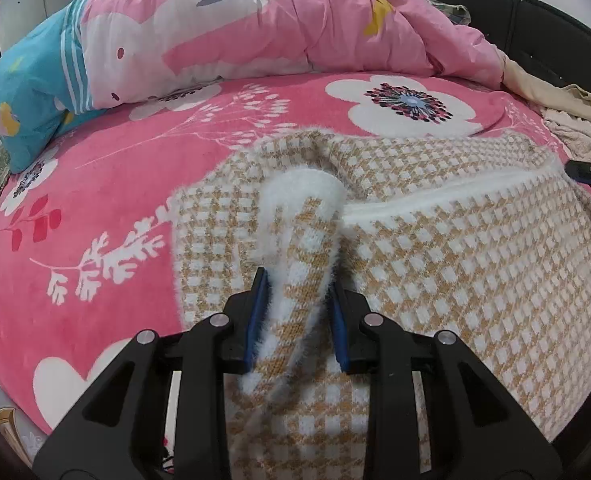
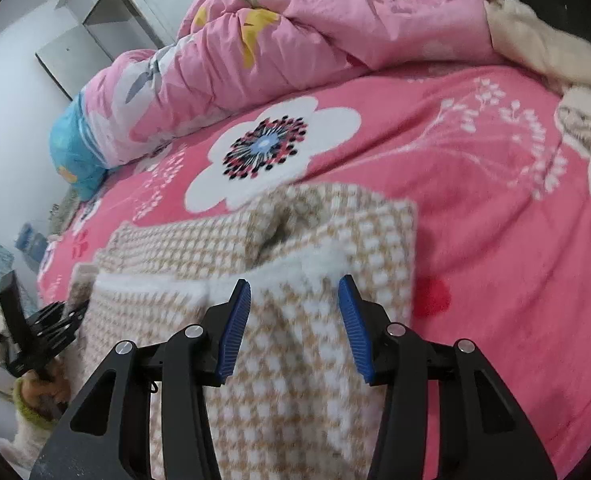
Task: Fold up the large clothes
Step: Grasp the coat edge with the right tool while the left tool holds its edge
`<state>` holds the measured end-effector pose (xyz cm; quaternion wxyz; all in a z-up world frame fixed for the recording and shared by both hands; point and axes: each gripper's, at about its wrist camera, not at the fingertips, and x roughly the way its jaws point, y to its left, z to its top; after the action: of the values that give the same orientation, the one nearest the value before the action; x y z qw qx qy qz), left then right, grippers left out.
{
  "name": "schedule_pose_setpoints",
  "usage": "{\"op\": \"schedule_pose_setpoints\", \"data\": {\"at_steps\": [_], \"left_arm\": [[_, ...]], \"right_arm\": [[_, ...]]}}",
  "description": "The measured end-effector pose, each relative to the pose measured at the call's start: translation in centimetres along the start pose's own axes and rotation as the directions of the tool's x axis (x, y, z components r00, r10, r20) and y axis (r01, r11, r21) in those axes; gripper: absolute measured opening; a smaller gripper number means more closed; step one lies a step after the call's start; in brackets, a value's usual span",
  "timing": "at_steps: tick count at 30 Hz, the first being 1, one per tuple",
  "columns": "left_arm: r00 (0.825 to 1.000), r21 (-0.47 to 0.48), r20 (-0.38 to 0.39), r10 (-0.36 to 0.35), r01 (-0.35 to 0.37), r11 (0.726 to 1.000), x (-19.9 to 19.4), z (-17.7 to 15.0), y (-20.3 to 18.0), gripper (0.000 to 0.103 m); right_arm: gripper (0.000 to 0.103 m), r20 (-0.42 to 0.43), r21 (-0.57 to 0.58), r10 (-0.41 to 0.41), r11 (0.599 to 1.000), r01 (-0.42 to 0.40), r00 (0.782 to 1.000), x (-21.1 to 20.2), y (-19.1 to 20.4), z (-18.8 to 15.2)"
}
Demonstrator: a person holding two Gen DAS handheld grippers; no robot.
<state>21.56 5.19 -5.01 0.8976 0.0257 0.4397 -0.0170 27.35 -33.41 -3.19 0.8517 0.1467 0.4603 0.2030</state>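
A tan-and-white checked fuzzy sweater (image 1: 455,248) lies spread on the pink flowered bed cover (image 1: 115,184). My left gripper (image 1: 297,280) is shut on a sleeve with a white cuff (image 1: 303,196), holding it up over the sweater's body. In the right wrist view the same sweater (image 2: 295,360) lies under my right gripper (image 2: 294,286), which is open with its blue pads (image 2: 237,320) on either side of a white-trimmed fold and nothing clamped. The left gripper shows at the left edge of that view (image 2: 51,320).
A rumpled pink quilt (image 1: 275,28) and a blue pillow (image 1: 35,92) lie along the far side of the bed. Beige and white clothes (image 1: 567,116) are heaped at the right, by the dark headboard (image 1: 535,20). White cabinets (image 2: 95,20) stand beyond the bed.
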Motion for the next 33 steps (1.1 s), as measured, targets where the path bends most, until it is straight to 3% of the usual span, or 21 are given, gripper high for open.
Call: {"op": "schedule_pose_setpoints", "data": {"at_steps": [3, 11, 20, 27, 33], "left_arm": [[1.000, -0.002, 0.000, 0.000, 0.000, 1.000, 0.0, 0.0, 0.0, 0.027], [1.000, -0.002, -0.001, -0.002, 0.002, 1.000, 0.1, 0.0, 0.0, 0.027], [1.000, 0.000, -0.001, -0.001, 0.001, 1.000, 0.2, 0.0, 0.0, 0.028], [1.000, -0.003, -0.001, -0.001, 0.001, 1.000, 0.2, 0.1, 0.1, 0.028], [1.000, -0.002, -0.003, -0.002, 0.002, 1.000, 0.3, 0.1, 0.1, 0.027]], "right_arm": [[0.045, -0.032, -0.020, 0.040, 0.999, -0.041, 0.999, -1.2, 0.3, -1.3], [0.046, -0.063, -0.065, 0.033, 0.997, -0.037, 0.997, -2.7, 0.4, -2.2], [0.064, -0.075, -0.088, -0.020, 0.996, 0.013, 0.997, 0.7, -0.3, 0.3], [0.066, -0.143, -0.141, 0.039, 0.988, -0.060, 0.989, 0.9, 1.0, -0.1], [0.066, -0.143, -0.203, 0.198, 0.953, -0.224, 0.970, -1.9, 3.1, -0.9]]}}
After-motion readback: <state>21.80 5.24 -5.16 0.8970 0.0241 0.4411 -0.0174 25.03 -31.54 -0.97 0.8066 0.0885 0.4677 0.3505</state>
